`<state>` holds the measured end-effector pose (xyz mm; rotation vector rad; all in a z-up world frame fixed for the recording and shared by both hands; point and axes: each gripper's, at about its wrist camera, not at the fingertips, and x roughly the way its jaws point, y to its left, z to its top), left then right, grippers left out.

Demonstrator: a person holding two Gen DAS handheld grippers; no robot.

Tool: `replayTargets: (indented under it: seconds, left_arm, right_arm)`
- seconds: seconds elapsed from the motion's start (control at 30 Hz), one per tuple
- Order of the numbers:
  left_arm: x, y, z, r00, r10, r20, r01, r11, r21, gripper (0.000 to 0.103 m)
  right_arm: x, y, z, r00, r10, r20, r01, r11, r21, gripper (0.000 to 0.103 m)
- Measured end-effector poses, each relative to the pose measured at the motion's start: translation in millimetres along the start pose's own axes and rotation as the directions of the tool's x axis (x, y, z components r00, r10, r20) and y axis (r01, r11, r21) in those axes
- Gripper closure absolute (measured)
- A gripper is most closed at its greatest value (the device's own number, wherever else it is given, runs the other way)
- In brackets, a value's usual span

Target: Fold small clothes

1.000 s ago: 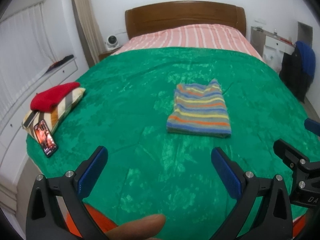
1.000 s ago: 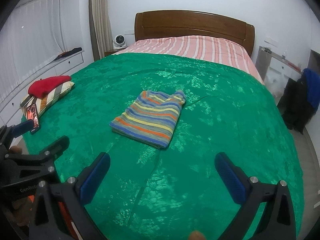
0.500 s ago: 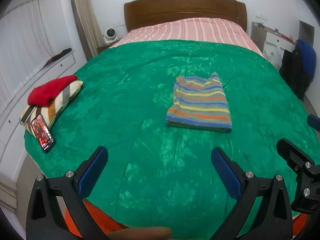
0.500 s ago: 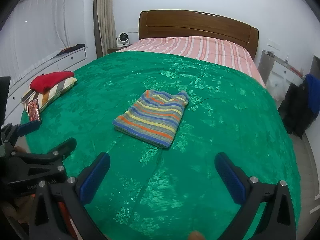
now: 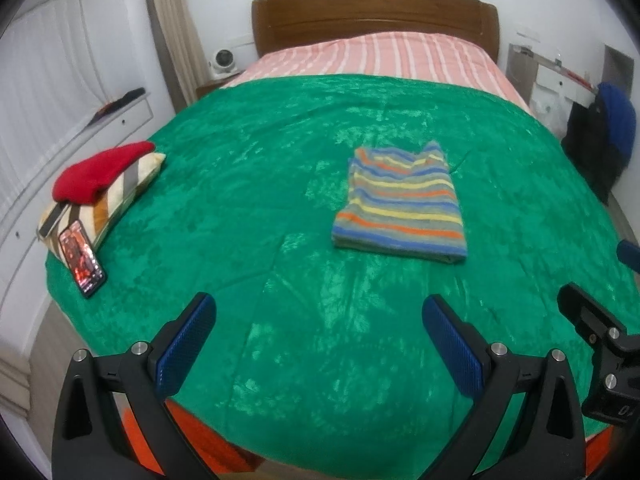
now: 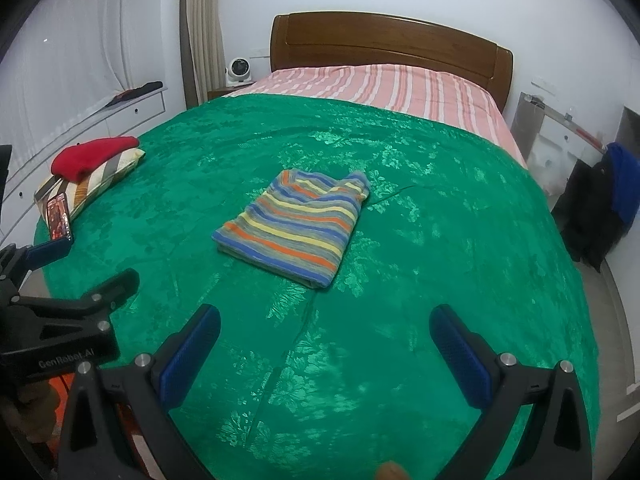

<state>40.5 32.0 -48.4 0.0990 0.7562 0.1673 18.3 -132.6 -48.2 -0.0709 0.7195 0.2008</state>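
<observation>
Two grippers, both with jaws spread wide and holding nothing: left gripper (image 5: pixel 318 344) low at 6 o'clock of its own view over the near edge of the bed, right gripper (image 6: pixel 324 354) likewise in its view, above the green bedspread (image 5: pixel 248 184). Folded striped shirt (image 5: pixel 402 204) lies flat mid-bed as a neat rectangle, at about 1 o'clock from the left gripper and 12 o'clock from the right gripper (image 6: pixel 296 226), well apart from both. At 10 o'clock, near the bed's left edge, a folded red garment (image 5: pixel 98 172) sits on top of a striped pillow (image 5: pixel 116 196); a phone (image 5: pixel 81 256) with its screen lit leans against the pillow's near end. Pink striped sheet (image 5: pixel 380 54) shows at 12 o'clock beyond the bedspread, below the wooden headboard (image 5: pixel 372 12). Small white fan (image 6: pixel 239 69) on the nightstand at 11 o'clock. Dark and blue clothes (image 6: pixel 600 204) hang at 3 o'clock beside the bed.
</observation>
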Motion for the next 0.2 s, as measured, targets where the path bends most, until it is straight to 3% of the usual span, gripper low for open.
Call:
replayTargets:
  seconds: [0.2]
  left_arm:
    - [-4.8,-8.8,-0.8,0.999,0.025,0.035,-0.025,0.999,0.023,0.000]
  right_arm:
    - [2.8,-5.1,-0.4,1.000,0.002,-0.006,-0.002,1.000,0.017,0.000]
